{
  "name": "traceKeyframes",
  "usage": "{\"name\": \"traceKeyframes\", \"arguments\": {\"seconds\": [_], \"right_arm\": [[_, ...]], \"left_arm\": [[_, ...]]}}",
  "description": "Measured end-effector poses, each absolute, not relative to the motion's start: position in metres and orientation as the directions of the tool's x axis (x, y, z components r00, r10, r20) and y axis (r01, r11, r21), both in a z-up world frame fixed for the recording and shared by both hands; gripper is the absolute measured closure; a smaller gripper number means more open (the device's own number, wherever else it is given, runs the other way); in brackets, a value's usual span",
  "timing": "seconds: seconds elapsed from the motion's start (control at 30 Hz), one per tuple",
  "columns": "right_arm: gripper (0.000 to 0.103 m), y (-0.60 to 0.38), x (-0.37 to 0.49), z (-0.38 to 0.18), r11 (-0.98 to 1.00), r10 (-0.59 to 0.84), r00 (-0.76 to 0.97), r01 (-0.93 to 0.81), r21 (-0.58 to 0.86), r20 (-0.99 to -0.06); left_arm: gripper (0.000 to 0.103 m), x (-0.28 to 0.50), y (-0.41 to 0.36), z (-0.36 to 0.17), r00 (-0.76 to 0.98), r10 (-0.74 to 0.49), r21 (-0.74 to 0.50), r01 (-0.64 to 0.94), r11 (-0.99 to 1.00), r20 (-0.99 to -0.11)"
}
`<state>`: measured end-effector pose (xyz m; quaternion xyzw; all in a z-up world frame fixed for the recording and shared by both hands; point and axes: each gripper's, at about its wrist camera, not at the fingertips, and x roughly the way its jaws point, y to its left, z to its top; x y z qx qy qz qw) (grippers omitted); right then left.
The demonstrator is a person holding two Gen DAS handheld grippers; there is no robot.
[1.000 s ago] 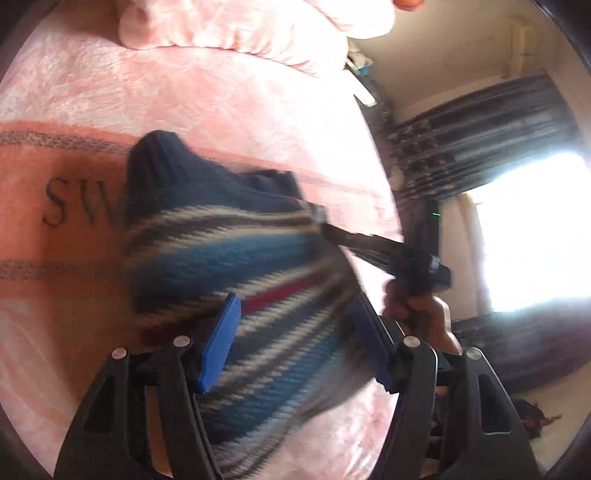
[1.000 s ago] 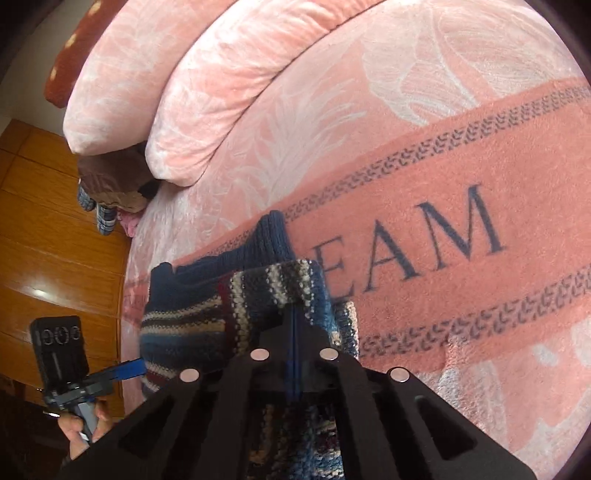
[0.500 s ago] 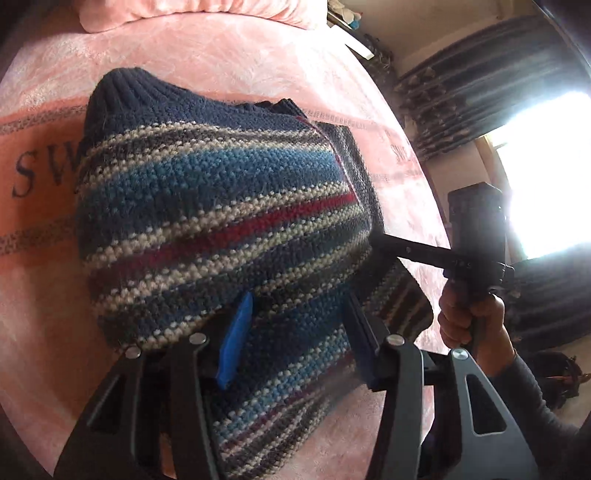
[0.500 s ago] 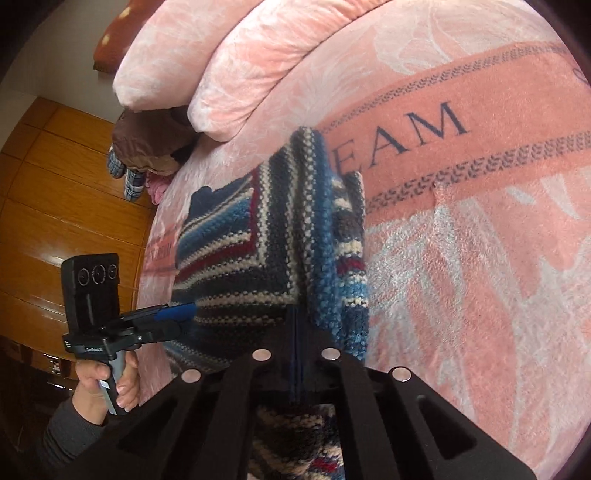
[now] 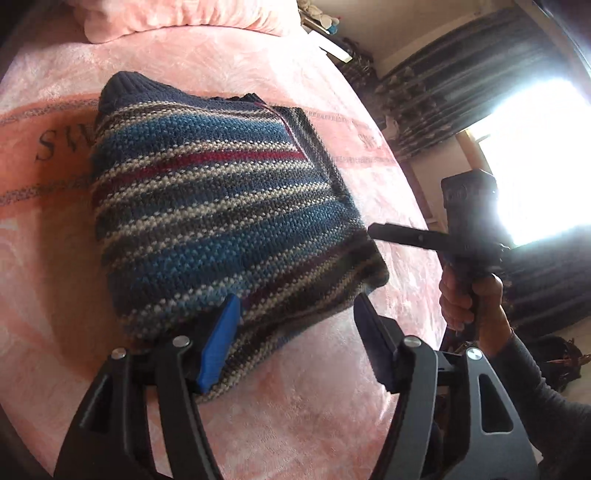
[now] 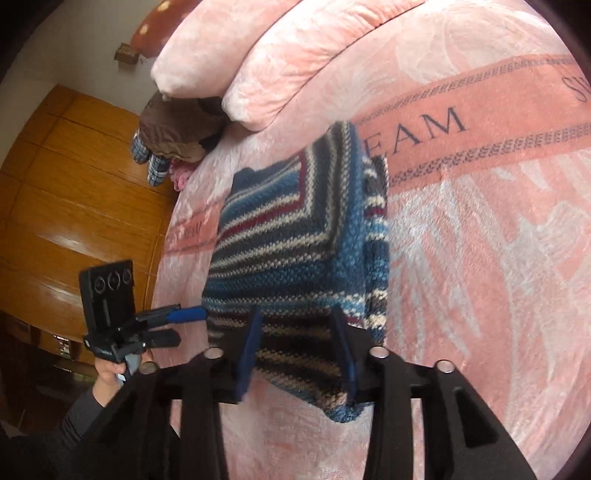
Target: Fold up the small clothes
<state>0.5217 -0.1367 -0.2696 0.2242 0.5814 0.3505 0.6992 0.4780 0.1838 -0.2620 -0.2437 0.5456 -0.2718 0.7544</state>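
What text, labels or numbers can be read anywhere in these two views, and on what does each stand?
"SW": on the orange band of the pink blanket, left wrist view; the striped sweater hides the rest.
"EAM": same band, right wrist view.
"S": band's far right edge, cut off.
Faint lettering left of the sweater: too blurred.

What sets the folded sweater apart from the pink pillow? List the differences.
The sweater is striped blue, red and cream; the pillow is plain pink. The sweater is coarse knit; the pillow looks plush. The sweater lies folded flat mid-bed; the pillow sits plump at the far edge. Both rest on the pink blanket.
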Motion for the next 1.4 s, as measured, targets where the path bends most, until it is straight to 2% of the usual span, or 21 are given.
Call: {"name": "traceKeyframes", "arguments": {"seconds": [0.03, 0.07, 0.1, 0.17, 0.3, 0.43, 0.53, 0.73, 0.77, 0.83, 0.87, 0.9, 0.93, 0.97, 1.1, 1.4], "right_arm": [[0.017, -0.148, 0.532, -0.269, 0.658, 0.751, 0.092, -0.196, 0.727, -0.654], [0.009, -0.155, 0.546, -0.273, 0.649, 0.76, 0.084, -0.159, 0.744, -0.645], [0.009, -0.162, 0.559, -0.281, 0.633, 0.774, 0.06, -0.112, 0.766, -0.63], [0.009, -0.169, 0.583, -0.299, 0.591, 0.806, 0.021, -0.032, 0.806, -0.591], [0.009, -0.15, 0.616, -0.329, 0.539, 0.841, -0.053, 0.001, 0.842, -0.538], [0.01, -0.112, 0.629, -0.355, 0.541, 0.83, -0.145, -0.03, 0.84, -0.539], [0.008, -0.097, 0.64, -0.355, 0.505, 0.846, -0.167, -0.052, 0.861, -0.506], [0.01, -0.052, 0.649, -0.354, 0.509, 0.826, -0.207, -0.124, 0.852, -0.524], [0.011, -0.048, 0.65, -0.354, 0.512, 0.825, -0.203, -0.13, 0.849, -0.528], [0.023, -0.044, 0.648, -0.353, 0.524, 0.818, -0.192, -0.136, 0.841, -0.541], [0.038, -0.042, 0.647, -0.354, 0.529, 0.816, -0.19, -0.136, 0.838, -0.546], [0.046, -0.04, 0.646, -0.355, 0.533, 0.816, -0.182, -0.13, 0.836, -0.549], [0.048, -0.04, 0.645, -0.353, 0.537, 0.817, -0.169, -0.127, 0.834, -0.551], [0.052, -0.042, 0.643, -0.352, 0.536, 0.82, -0.158, -0.122, 0.835, -0.55], [0.058, -0.046, 0.632, -0.337, 0.544, 0.823, -0.117, -0.122, 0.83, -0.556], [0.059, -0.011, 0.565, -0.289, 0.487, 0.856, -0.129, -0.124, 0.864, -0.501]], "left_arm": [[0.024, 0.47, 0.198, -0.263, 0.292, -0.661, -0.658, 0.122, 0.743, -0.691], [0.017, 0.464, 0.21, -0.265, 0.328, -0.645, -0.655, 0.095, 0.749, -0.69], [0.012, 0.458, 0.228, -0.27, 0.366, -0.635, -0.664, 0.059, 0.745, -0.68], [0.01, 0.452, 0.257, -0.289, 0.408, -0.645, -0.718, -0.036, 0.696, -0.646], [0.008, 0.456, 0.282, -0.338, 0.404, -0.708, -0.809, -0.178, 0.561, -0.579], [0.007, 0.468, 0.272, -0.36, 0.375, -0.779, -0.861, -0.139, 0.489, -0.503], [0.007, 0.483, 0.257, -0.369, 0.361, -0.839, -0.912, -0.112, 0.395, -0.408], [0.005, 0.509, 0.222, -0.377, 0.29, -0.858, -0.905, -0.085, 0.417, -0.423], [0.005, 0.511, 0.217, -0.378, 0.281, -0.852, -0.896, -0.095, 0.434, -0.443], [0.007, 0.515, 0.211, -0.378, 0.266, -0.821, -0.863, -0.155, 0.48, -0.505], [0.017, 0.52, 0.21, -0.377, 0.249, -0.802, -0.839, -0.182, 0.513, -0.544], [0.032, 0.523, 0.21, -0.38, 0.231, -0.798, -0.829, -0.211, 0.518, -0.557], [0.034, 0.524, 0.211, -0.381, 0.227, -0.803, -0.832, -0.233, 0.504, -0.551], [0.04, 0.525, 0.211, -0.381, 0.215, -0.803, -0.827, -0.24, 0.507, -0.555], [0.049, 0.523, 0.211, -0.369, 0.197, -0.797, -0.818, -0.228, 0.529, -0.571], [0.05, 0.455, 0.261, -0.316, 0.193, -0.811, -0.832, -0.188, 0.521, -0.552]]}}
